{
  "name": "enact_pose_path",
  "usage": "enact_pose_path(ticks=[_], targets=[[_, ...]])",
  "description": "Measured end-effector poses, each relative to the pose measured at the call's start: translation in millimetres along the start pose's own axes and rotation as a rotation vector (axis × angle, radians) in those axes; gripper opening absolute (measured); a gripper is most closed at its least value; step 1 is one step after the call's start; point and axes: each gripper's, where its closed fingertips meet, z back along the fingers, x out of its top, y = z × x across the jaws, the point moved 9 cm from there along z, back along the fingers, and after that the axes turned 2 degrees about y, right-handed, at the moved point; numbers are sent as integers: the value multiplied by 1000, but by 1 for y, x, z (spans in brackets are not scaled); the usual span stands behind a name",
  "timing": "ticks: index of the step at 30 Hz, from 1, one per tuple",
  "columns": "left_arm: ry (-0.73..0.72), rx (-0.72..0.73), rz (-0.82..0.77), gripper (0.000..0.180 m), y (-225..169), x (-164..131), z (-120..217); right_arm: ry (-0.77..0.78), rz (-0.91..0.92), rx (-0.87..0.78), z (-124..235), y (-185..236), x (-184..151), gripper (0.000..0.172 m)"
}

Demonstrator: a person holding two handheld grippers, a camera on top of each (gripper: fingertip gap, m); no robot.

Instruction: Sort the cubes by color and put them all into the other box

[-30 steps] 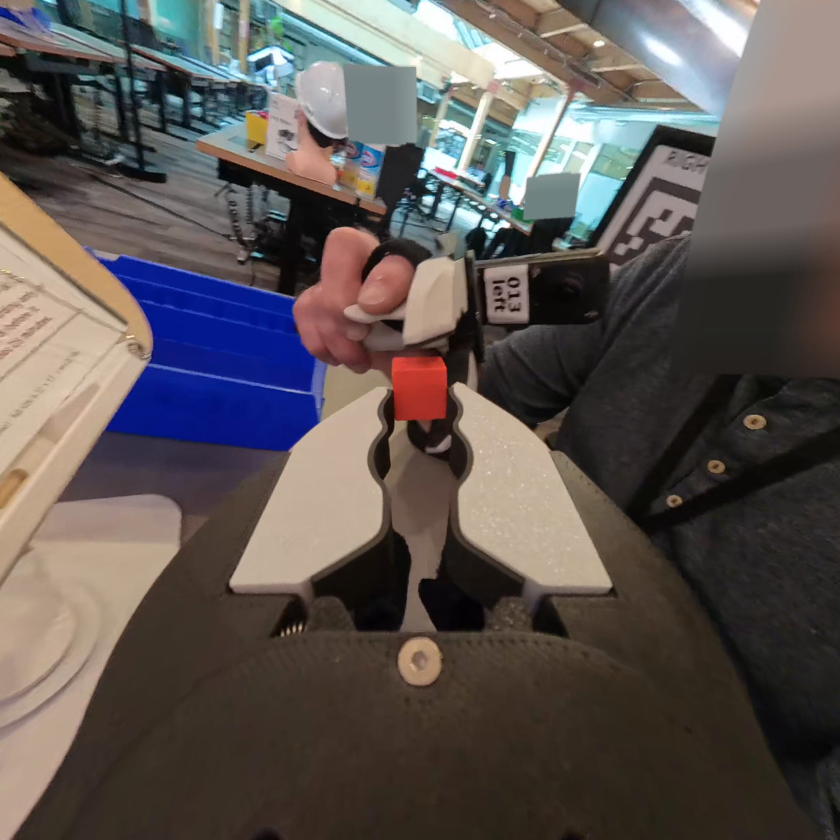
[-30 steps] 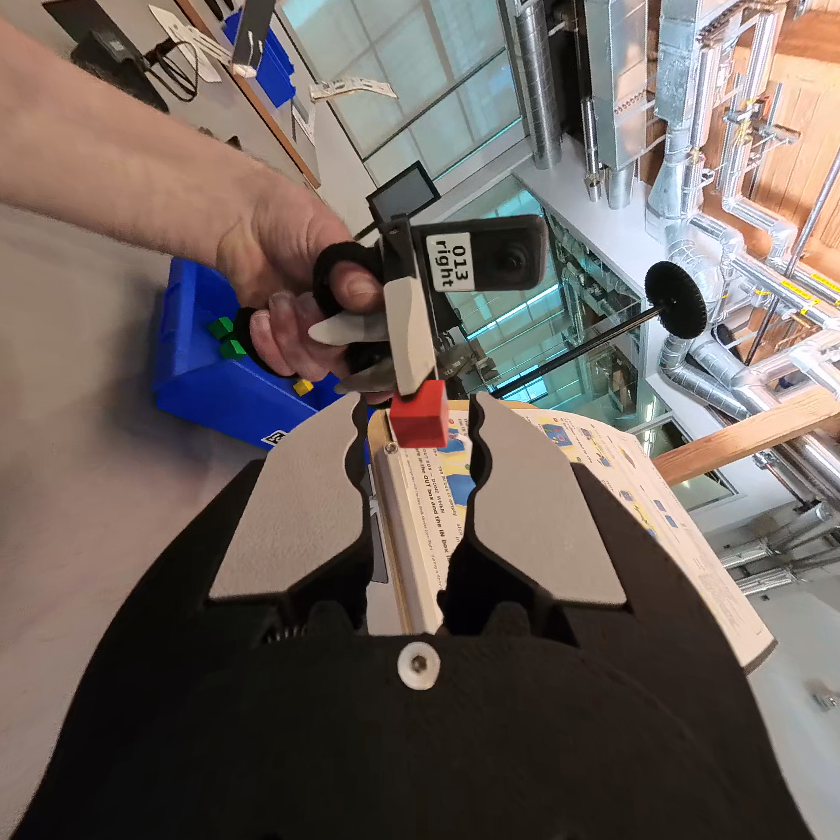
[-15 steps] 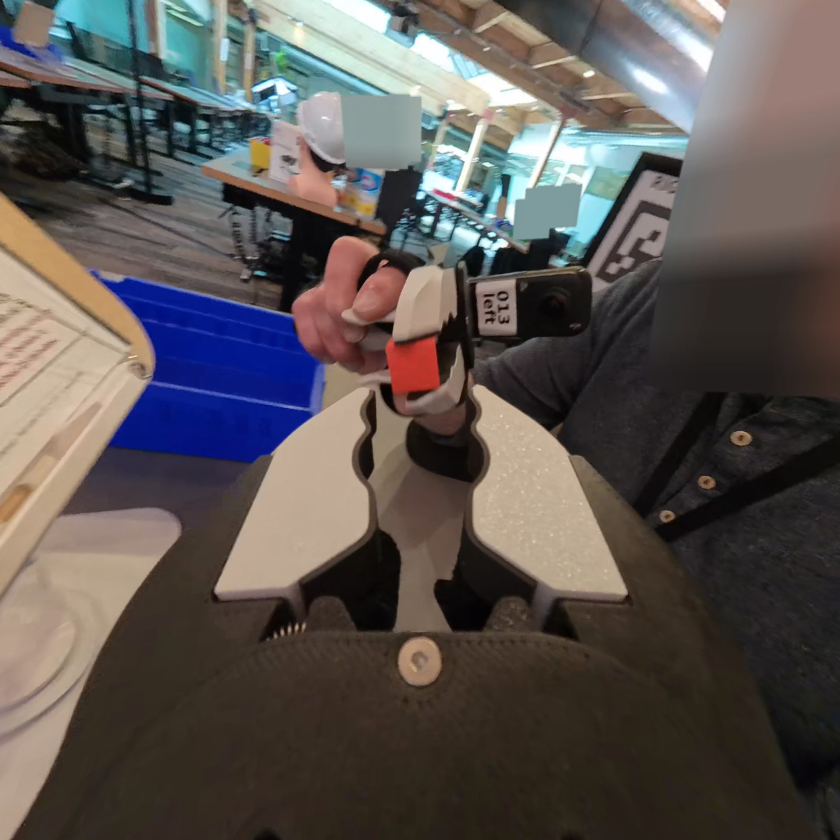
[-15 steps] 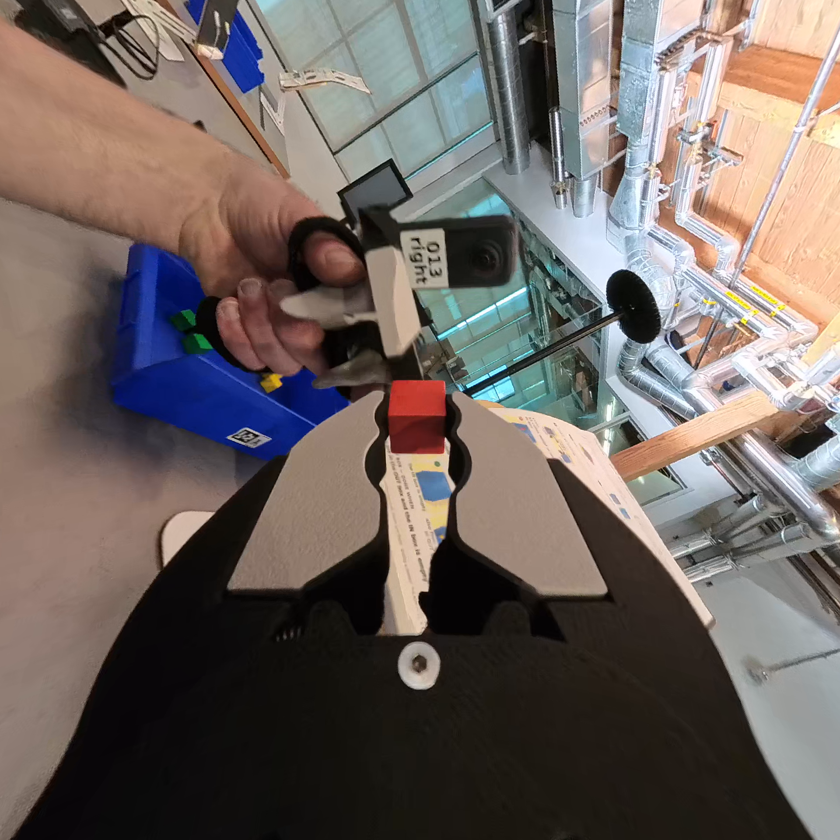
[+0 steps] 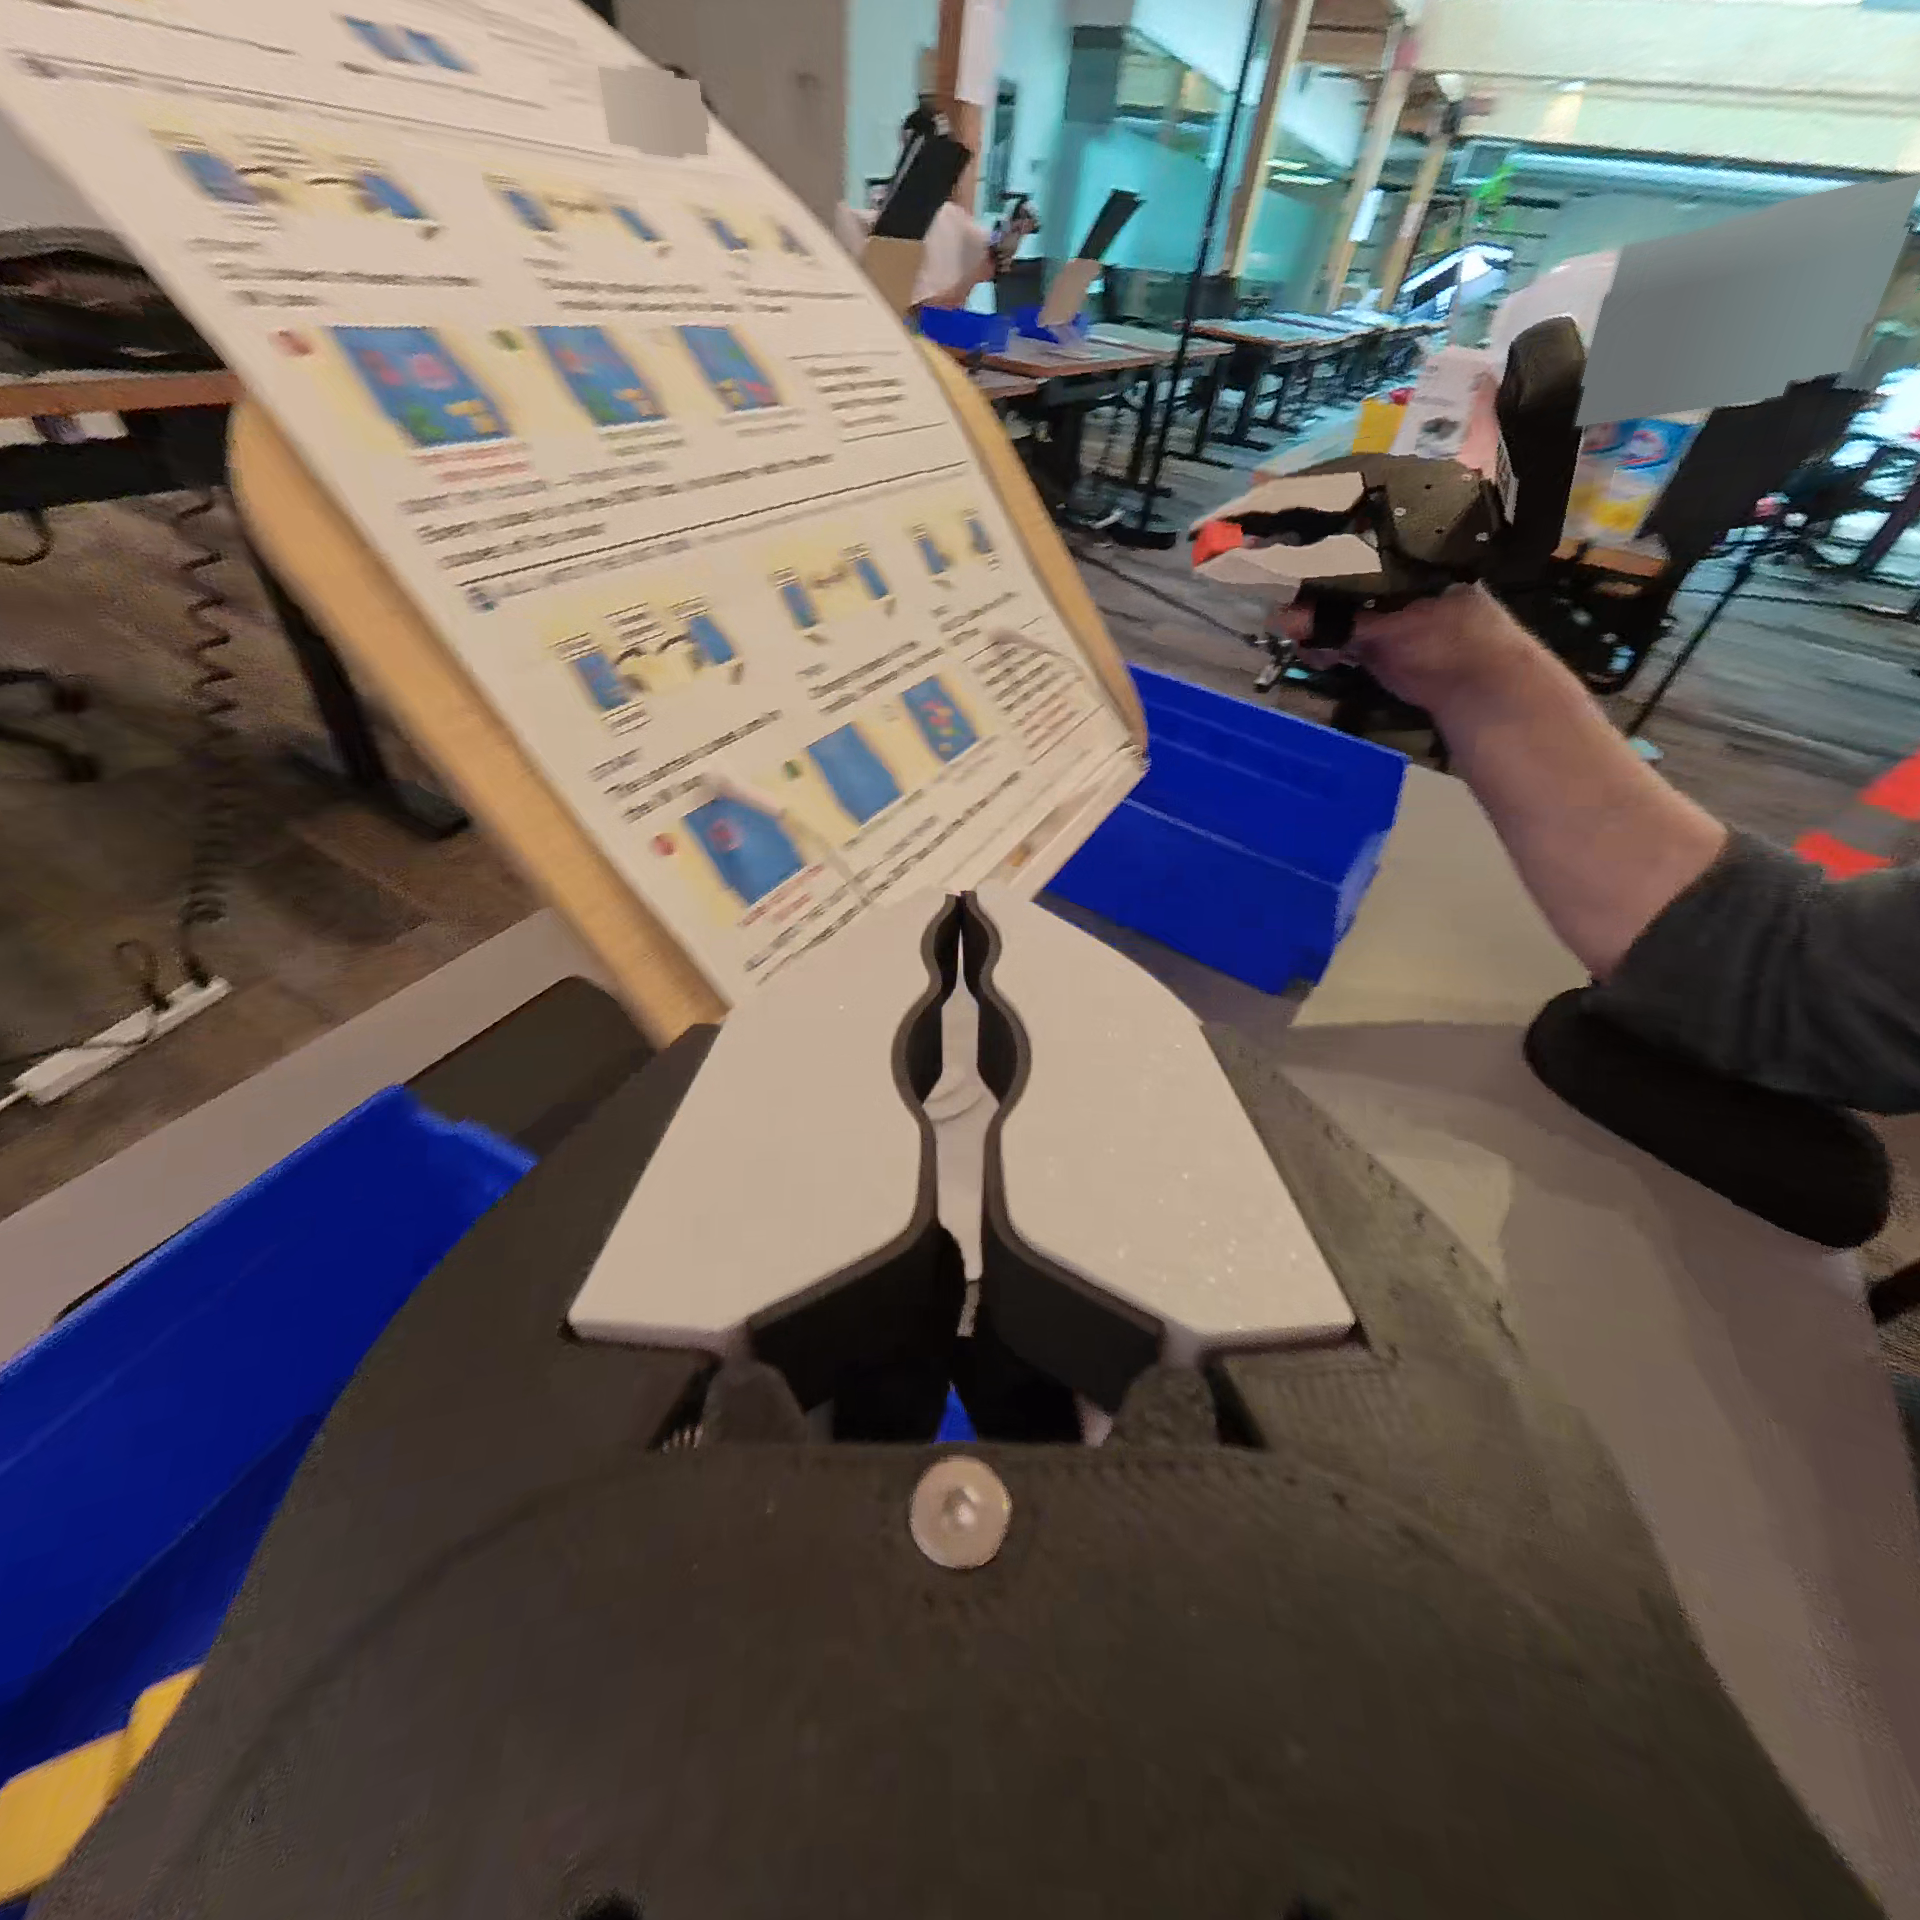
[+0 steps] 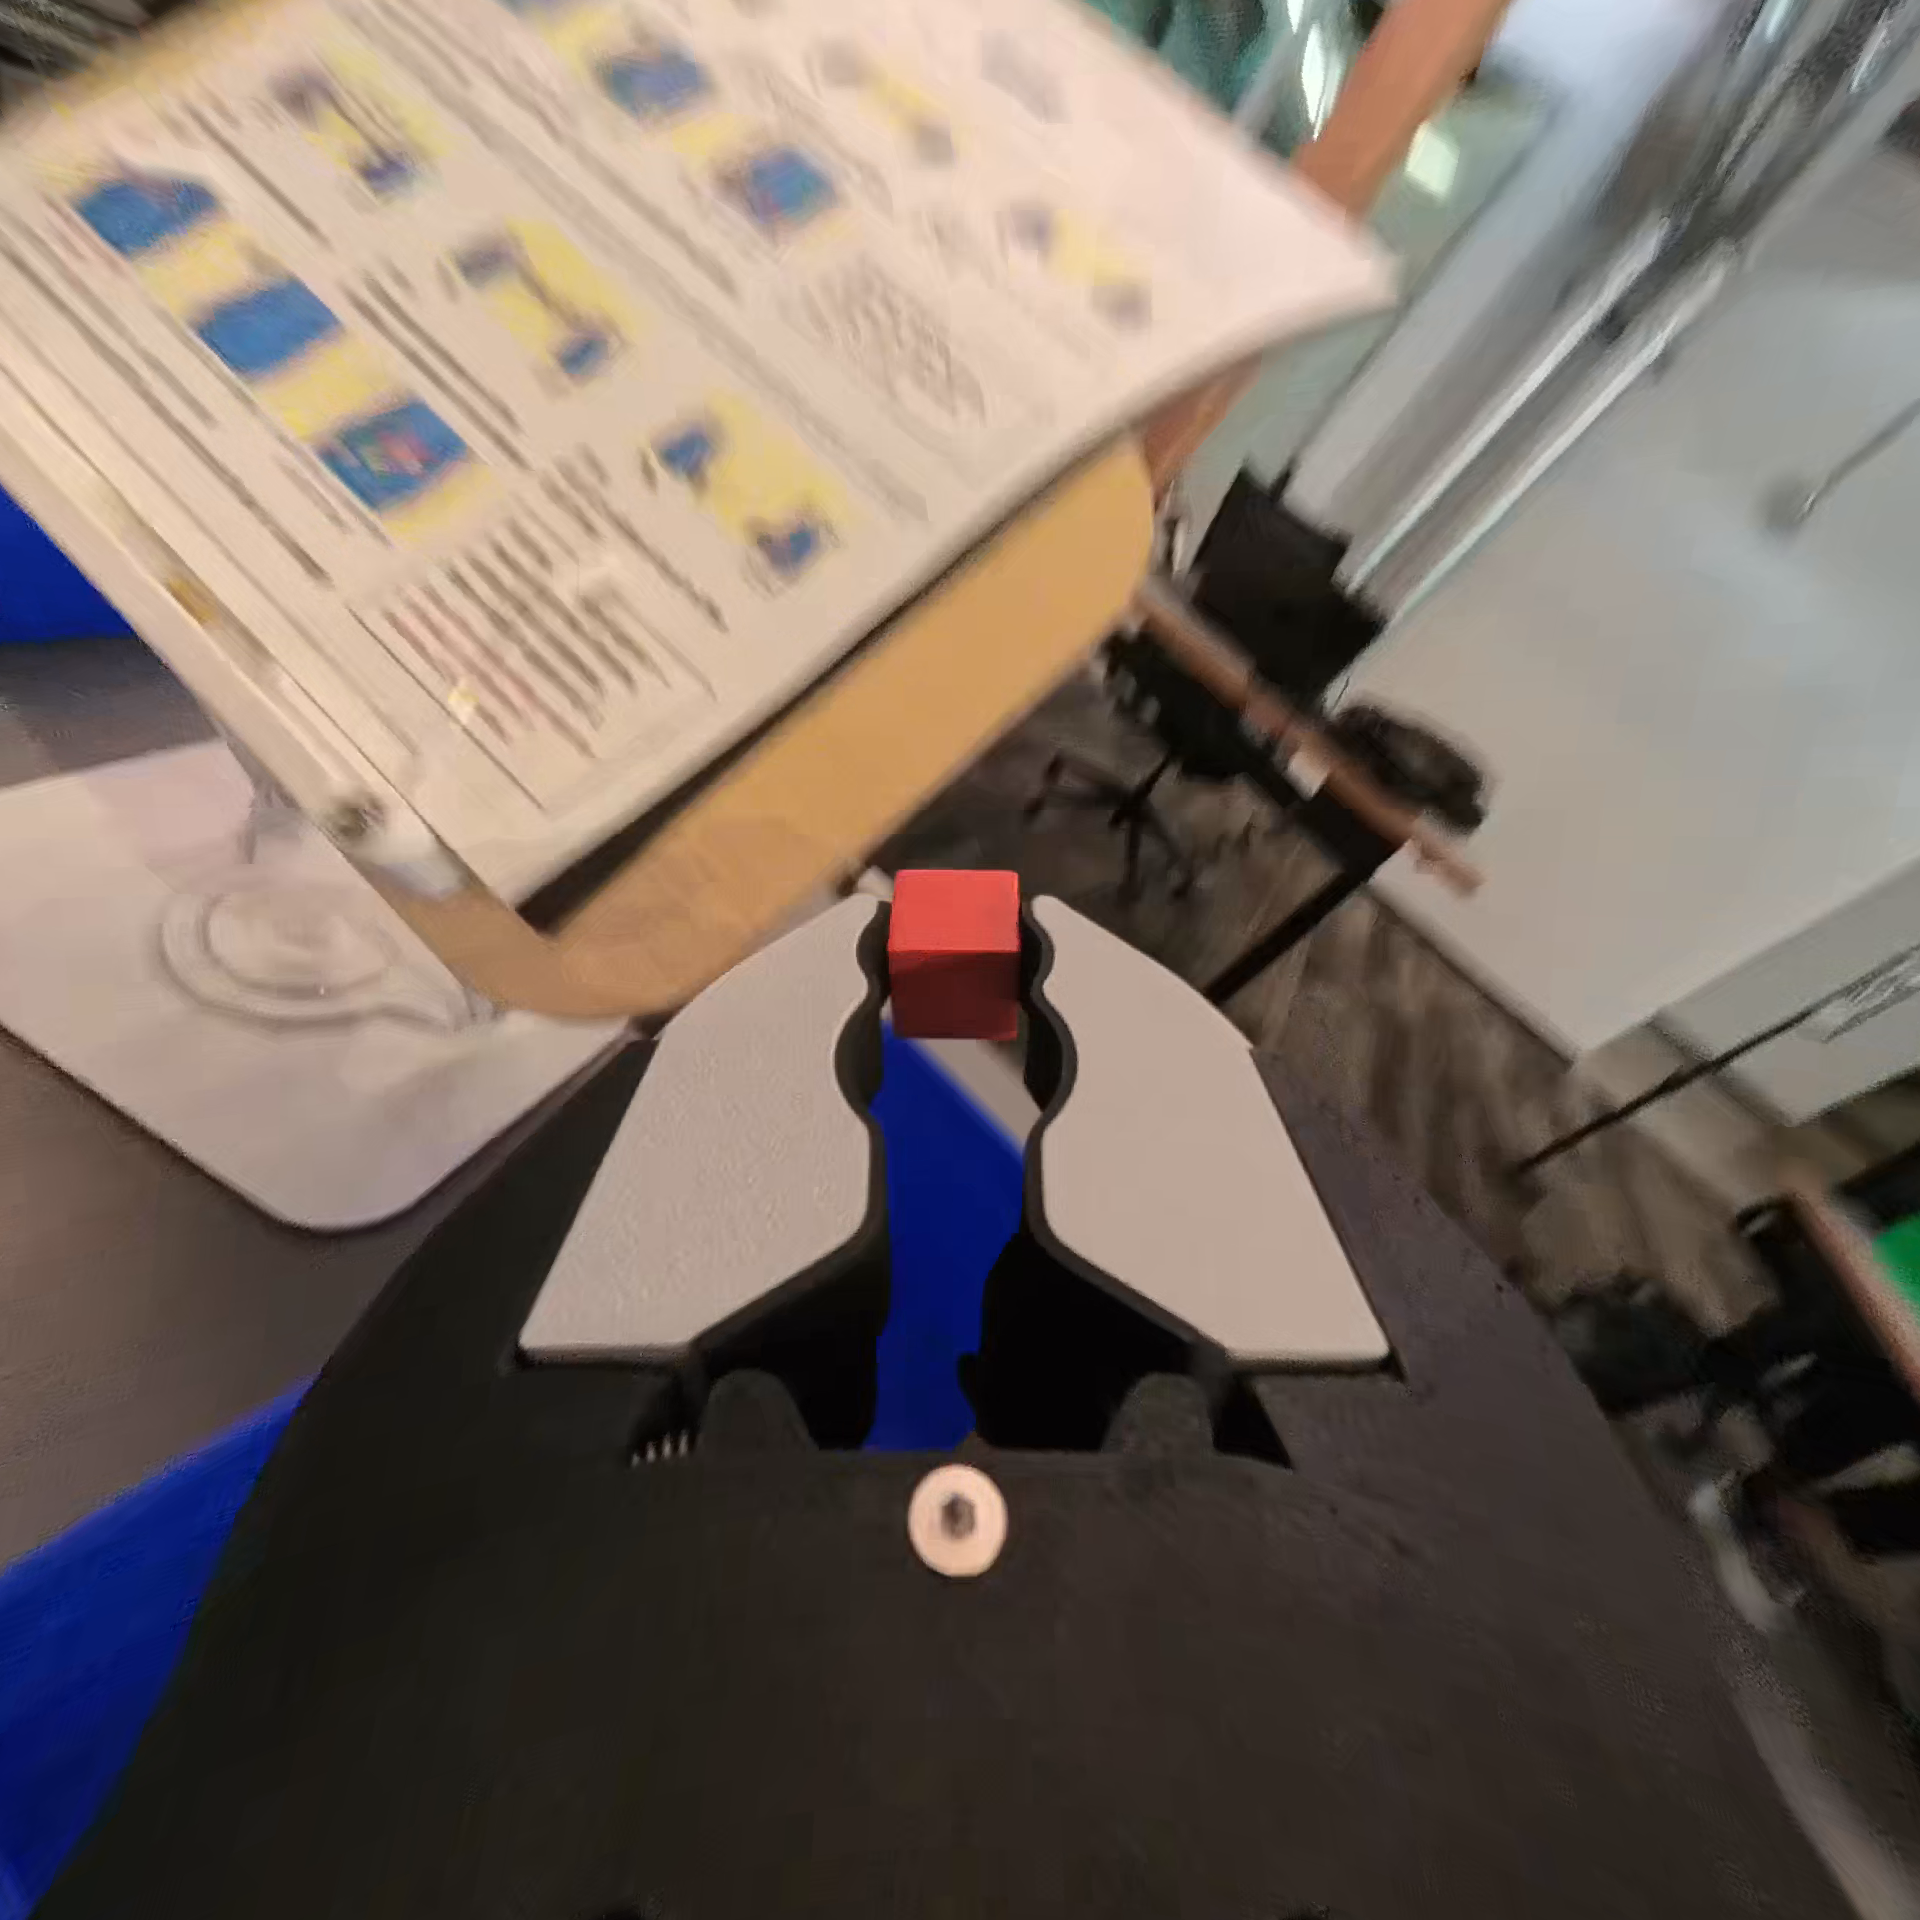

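Note:
My left gripper is shut, its fingertips touching with nothing between them; it points at the lower edge of the instruction board. My right gripper is shut on a red cube, both pads pressed on its sides, held in the air. The left wrist view also shows the right gripper far right, raised in a hand, with the red cube at its tips. One blue box stands behind the board; another blue box lies under my left gripper, with something yellow in it.
The tilted instruction board on a clear stand base stands between the boxes. A blue box shows below my right fingers. A person's sleeved arm reaches across the right side. Tables and chairs stand beyond the table.
The red cube passed from my left gripper to my right: the right shut on it, the left opened and let go, then shut on air. Both grippers swung apart toward the board.

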Motion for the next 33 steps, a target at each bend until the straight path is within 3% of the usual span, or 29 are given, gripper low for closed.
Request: enact_pose_path(ticks=[5,8,10,14,21,27,33], targets=[[76,143,9,0,22,-12,18,409,-168,100,-37,-5,-84,24],[143,209,18,0,32,-20,22,597,-186,127,-50,3,-118,24],[163,217,35,1,36,-24,22,669,-240,195,-55,11,-133,24],[259,282,52,6,48,-38,20,759,-268,137,-60,9,-149,31],[349,368,80,20,63,-52,23,698,-244,56,-50,-5,-131,36],[620,486,117,28,77,-80,27,570,-242,75,-44,-6,-103,33],[882,276,201,33,78,-126,4,549,-234,96,-46,-2,-97,32]])
